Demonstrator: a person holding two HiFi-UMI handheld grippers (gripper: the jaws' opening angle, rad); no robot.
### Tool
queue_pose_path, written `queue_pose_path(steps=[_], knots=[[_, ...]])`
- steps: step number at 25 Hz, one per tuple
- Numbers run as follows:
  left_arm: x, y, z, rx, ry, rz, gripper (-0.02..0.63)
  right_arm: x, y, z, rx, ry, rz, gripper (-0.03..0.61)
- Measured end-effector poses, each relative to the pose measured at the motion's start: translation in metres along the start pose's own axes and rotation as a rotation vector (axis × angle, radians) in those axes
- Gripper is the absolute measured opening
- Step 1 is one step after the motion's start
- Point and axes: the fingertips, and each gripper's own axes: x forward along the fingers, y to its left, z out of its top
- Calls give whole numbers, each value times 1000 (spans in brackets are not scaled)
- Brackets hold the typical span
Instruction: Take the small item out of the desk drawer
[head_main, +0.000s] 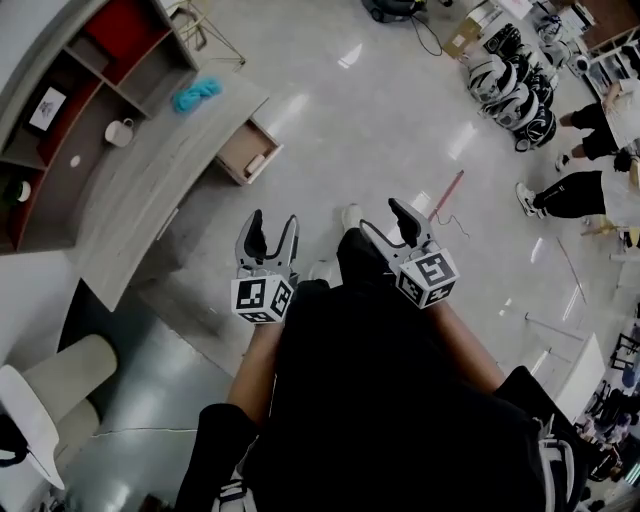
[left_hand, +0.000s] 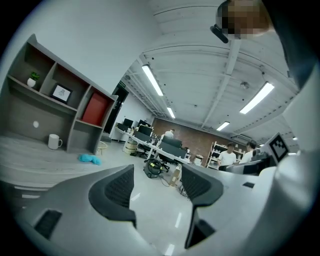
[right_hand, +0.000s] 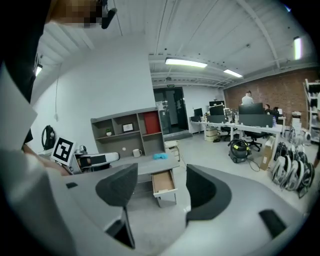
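Note:
The grey desk (head_main: 150, 180) stands at the upper left of the head view, its drawer (head_main: 247, 151) pulled out toward the floor. A small pale item (head_main: 256, 164) lies in the drawer near its front. My left gripper (head_main: 268, 238) and right gripper (head_main: 405, 226) hover side by side above my lap, well short of the drawer, both open and empty. In the right gripper view the open drawer (right_hand: 164, 182) shows between the open jaws of the right gripper (right_hand: 159, 192), far off. The left gripper (left_hand: 157, 187) points past the desk (left_hand: 30, 157) into the room.
On the desk are a white mug (head_main: 118, 132) and a blue cloth (head_main: 196, 94), with a shelf unit (head_main: 70, 90) behind. A white chair (head_main: 45, 400) stands at the lower left. Several headsets (head_main: 515, 95) and people (head_main: 585, 190) are at the far right. A red stick (head_main: 446, 196) lies on the floor.

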Motion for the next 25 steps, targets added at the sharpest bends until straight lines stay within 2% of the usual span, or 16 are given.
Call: queue_pose_path(steps=[3,8,14,17,20,25], knots=[[-7,12,-12,-13,18,55,278,30,5,11,-79,1,53,298],[0,35,-12,-37,19,177,278,91,3,25,-71,15,191,298],[46,63,20,-69,-14,302,278,159,-24,53,-155,37,330,298],[70,73,42,-50,-45,347,278,191,-46,68,-138,42,368,296],[90,85,59,-43,-76,402,278,223,-62,85,-175,40,411,296],[120,104,68,-61,-74,488,278,273,-87,105,-198,45,477,293]])
